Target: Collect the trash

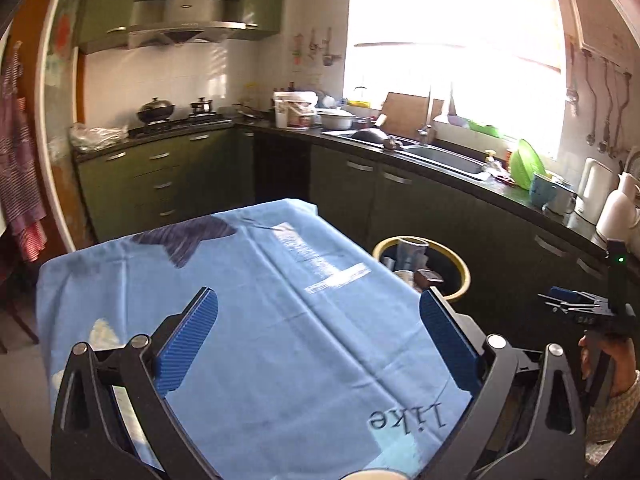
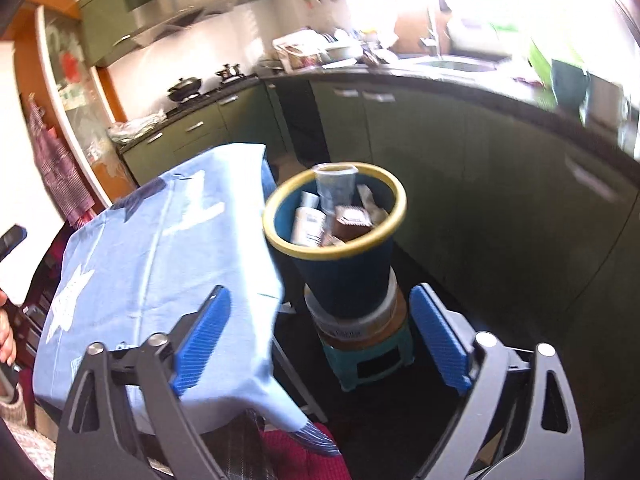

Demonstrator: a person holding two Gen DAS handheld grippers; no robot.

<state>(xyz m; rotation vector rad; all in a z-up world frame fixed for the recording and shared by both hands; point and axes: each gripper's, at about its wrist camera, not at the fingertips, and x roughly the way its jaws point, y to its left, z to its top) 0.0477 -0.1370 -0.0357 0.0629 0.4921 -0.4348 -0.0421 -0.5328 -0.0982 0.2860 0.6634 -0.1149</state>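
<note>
A dark blue trash bin with a yellow rim (image 2: pixel 335 255) stands just right of the table, on a round tin on top of a teal stool (image 2: pixel 368 360). Inside it are a clear plastic cup (image 2: pixel 335 184), a white bottle (image 2: pixel 308 226) and a brown carton (image 2: pixel 352 220). My right gripper (image 2: pixel 320 294) hangs open and empty in front of the bin. My left gripper (image 1: pixel 319 298) is open and empty above the blue tablecloth (image 1: pixel 260 280), with the bin (image 1: pixel 464 276) off its right finger. The right gripper (image 1: pixel 580 308), held by a hand (image 1: pixel 600 356), shows at the far right.
Green cabinets and a dark counter (image 1: pixel 460 184) wrap around the back and right, holding a sink (image 1: pixel 448 158), a stove with a wok (image 1: pixel 156 112), a white bucket (image 1: pixel 294 110), mugs and kettles (image 1: pixel 596 188). A striped cloth (image 1: pixel 20 160) hangs at left. A red cloth (image 2: pixel 304 456) lies below the table corner.
</note>
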